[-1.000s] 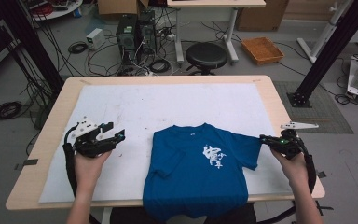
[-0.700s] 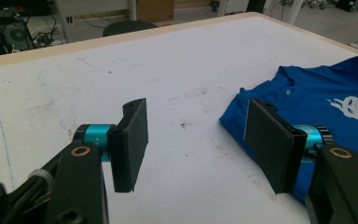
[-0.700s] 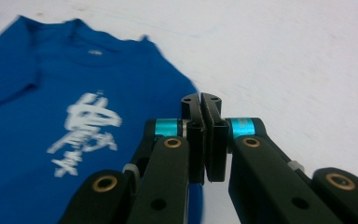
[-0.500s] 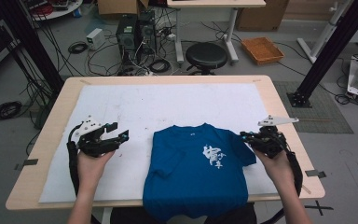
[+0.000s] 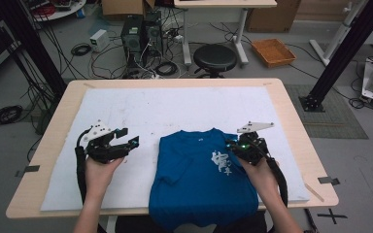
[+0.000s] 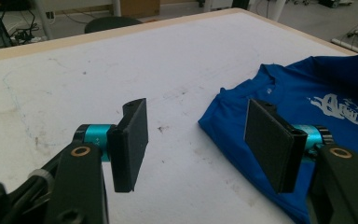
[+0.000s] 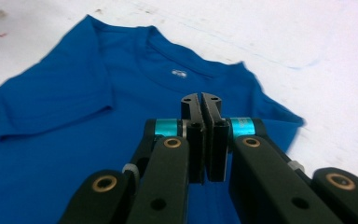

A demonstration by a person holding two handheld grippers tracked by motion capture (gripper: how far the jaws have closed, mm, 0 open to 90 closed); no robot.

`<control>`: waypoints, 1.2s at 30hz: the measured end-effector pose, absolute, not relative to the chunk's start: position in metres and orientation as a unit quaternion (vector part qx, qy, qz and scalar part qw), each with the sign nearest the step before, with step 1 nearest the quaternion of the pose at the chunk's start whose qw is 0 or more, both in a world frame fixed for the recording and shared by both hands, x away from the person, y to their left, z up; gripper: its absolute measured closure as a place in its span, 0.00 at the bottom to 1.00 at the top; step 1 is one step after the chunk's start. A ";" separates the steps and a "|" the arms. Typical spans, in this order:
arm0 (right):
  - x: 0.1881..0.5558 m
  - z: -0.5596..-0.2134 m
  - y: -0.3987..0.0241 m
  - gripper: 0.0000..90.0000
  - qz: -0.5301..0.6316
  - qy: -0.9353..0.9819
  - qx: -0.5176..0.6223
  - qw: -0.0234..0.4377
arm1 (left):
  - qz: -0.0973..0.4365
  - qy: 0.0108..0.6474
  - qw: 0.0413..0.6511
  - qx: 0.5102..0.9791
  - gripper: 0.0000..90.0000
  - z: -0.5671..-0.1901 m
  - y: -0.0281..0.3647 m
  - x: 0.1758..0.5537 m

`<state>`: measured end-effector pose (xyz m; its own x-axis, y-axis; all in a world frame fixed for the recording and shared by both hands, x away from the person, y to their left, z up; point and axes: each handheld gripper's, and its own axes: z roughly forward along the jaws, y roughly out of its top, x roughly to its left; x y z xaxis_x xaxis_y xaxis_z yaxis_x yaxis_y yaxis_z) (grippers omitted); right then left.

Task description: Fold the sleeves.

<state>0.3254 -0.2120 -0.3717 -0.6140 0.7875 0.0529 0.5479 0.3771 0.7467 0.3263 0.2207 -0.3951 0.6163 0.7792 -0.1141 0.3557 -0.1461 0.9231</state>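
At the near edge of the table [image 5: 291, 104] we see a blue T-shirt [image 5: 194, 179] lying flat on the white mat [image 5: 175, 104], its hem hanging over the near edge and its collar pointing far, so its long axis runs near to far. White print marks its chest on the right, and both sleeves appear folded in over the body.

We see two forearms come in from the near side. The right hand [image 5: 257, 170] rests over the shirt's right side, holding the right gripper [image 5: 234, 145] low and aimed left across the chest. In the right gripper view its jaws are pressed together, and we cannot tell whether any cloth is caught between them; the right gripper [image 7: 200, 103] points over the blue fabric toward the collar.

The left hand [image 5: 99, 170] is on bare mat, just left of the shirt, with the left gripper [image 5: 133, 141] aimed right toward the shirt's left edge. Its jaws stand wide apart with nothing between them. In the left gripper view the left gripper [image 6: 193, 128] frames stained mat and the shirt's shoulder.

Beyond the table's far edge, a black stool [image 5: 215, 57] stands on the floor.
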 end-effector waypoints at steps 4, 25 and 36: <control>0.328 -0.375 -0.204 0.95 0.389 0.818 0.398 0.145 | 0.197 0.387 0.526 0.731 0.44 -0.396 0.218 0.327; 0.331 -0.371 -0.317 0.41 0.506 0.719 0.445 0.174 | 0.206 0.379 0.526 0.733 0.44 -0.396 0.211 0.326; 0.336 -0.382 -0.339 0.35 0.500 0.705 0.466 0.190 | 0.220 0.372 0.519 0.737 0.43 -0.397 0.206 0.323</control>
